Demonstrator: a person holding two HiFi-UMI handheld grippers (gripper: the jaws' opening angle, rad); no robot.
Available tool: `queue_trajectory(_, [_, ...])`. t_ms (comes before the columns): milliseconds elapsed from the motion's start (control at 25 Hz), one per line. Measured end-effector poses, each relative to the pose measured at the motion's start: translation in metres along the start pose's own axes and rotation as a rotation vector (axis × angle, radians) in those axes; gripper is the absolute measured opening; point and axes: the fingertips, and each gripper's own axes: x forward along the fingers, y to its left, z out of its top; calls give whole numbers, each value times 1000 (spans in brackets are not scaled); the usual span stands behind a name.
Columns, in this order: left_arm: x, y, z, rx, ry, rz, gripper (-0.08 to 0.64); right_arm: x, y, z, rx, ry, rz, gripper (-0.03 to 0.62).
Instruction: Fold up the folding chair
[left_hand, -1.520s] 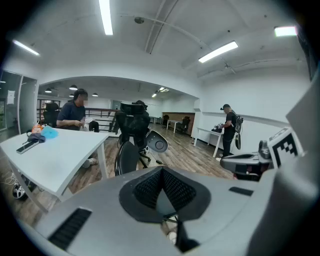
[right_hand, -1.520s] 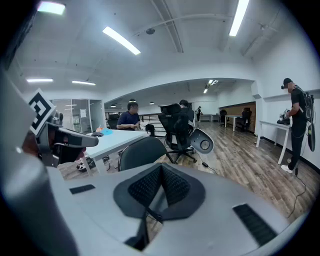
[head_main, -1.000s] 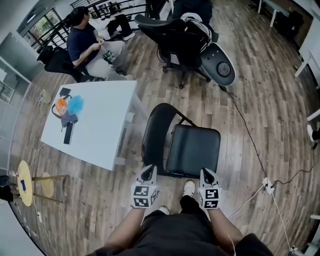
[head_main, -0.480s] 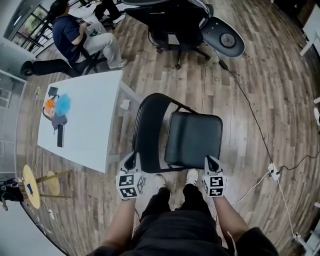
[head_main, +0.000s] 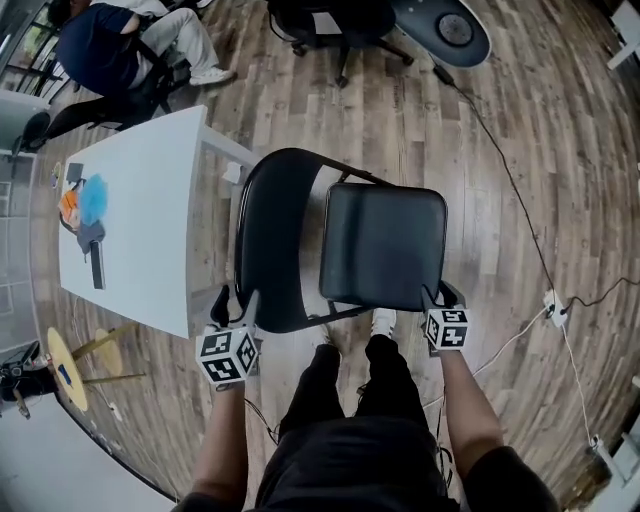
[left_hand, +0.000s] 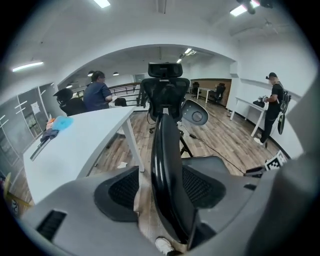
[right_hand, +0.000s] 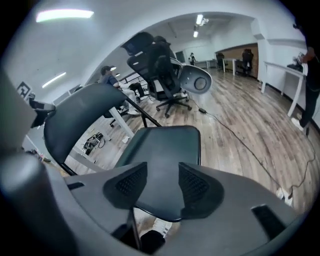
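Two grippers empty; folding chair (head_main: 380, 245) stands unfolded just beside white table (head_main: 140, 240); left gripper (head_main: 234, 298) jaws just opened wide astride backrest (head_main: 270, 240) edge, unclamped; right gripper (head_main: 442, 293) just opened halfway, seat (right_hand: 165, 150) edge between jaws, untouched; risk: shallow bite slips, chair tips against table.

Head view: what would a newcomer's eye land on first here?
The black folding chair, still unfolded on the wood floor at the centre, just ahead of the person's feet. Both tongs have just been opening: the left tongs straddle the edge of its backrest, the right tongs the near corner of its seat. A white table stands to the left.
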Motion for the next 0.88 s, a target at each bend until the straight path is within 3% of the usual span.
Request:
queue_trajectory(160, [26,7,3,-45,15,-33,288,42,-35,-40,166,88,12,278])
queue_trajectory(480, [58,-22,-19,-83,103,-191,290,97,-75,-112,243,235,95,349])
queue_trajectory(720, [72,-35,-28,-102,103,-209,288,132,-71,-149,459,261,311,353])
queue_trajectory(880, [78,-31,-30,-85,90,-159,279,147,-62,-151,512,251,442,385])
